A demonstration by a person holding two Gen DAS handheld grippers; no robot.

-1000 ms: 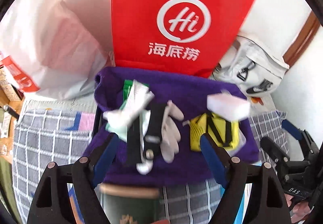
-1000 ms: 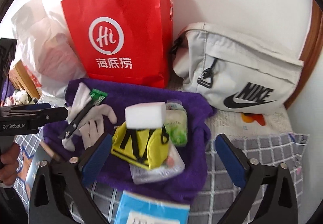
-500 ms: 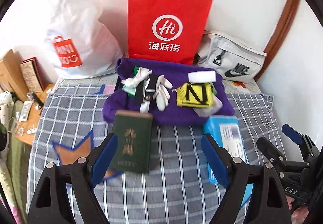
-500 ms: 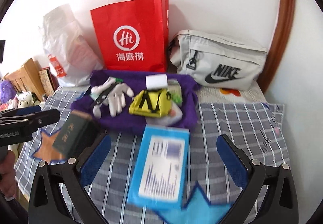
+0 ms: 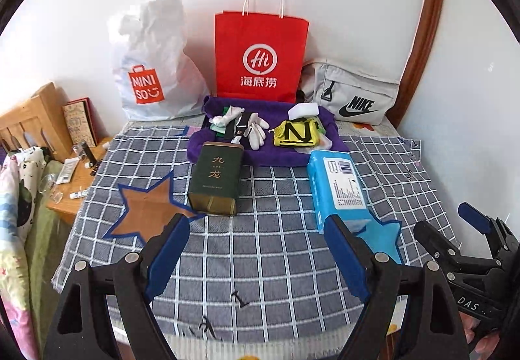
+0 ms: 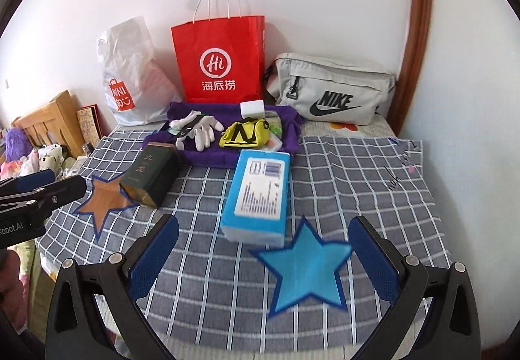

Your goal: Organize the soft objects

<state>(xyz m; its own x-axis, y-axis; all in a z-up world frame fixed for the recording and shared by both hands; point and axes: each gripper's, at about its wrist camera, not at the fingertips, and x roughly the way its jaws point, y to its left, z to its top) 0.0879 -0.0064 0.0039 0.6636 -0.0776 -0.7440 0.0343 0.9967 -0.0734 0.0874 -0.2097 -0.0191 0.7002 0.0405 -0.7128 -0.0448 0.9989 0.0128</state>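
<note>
A purple towel (image 5: 279, 157) (image 6: 286, 139) lies at the far side of the checked cloth, carrying white gloves (image 5: 256, 129) (image 6: 206, 129), a yellow pouch (image 5: 295, 134) (image 6: 245, 134) and a white sponge (image 5: 304, 109) (image 6: 252, 107). In front of it lie a dark green box (image 5: 216, 181) (image 6: 151, 173) and a blue pack (image 5: 339, 187) (image 6: 258, 194). My left gripper (image 5: 258, 230) is open and holds nothing, hanging over the near cloth. My right gripper (image 6: 263, 230) is also open and bare, above a blue star patch (image 6: 305, 269). A brown star patch (image 5: 146, 210) (image 6: 104, 194) lies left.
Against the wall stand a white plastic bag (image 5: 149, 67) (image 6: 130, 74), a red paper bag (image 5: 260, 57) (image 6: 219, 61) and a grey sling bag (image 5: 354, 96) (image 6: 331, 93). A wooden bedside table (image 5: 74, 184) with small items sits left of the bed.
Both grippers have pulled back and risen away from the purple towel, so the green box, the blue pack and both star patches have come into view. Both stay open.
</note>
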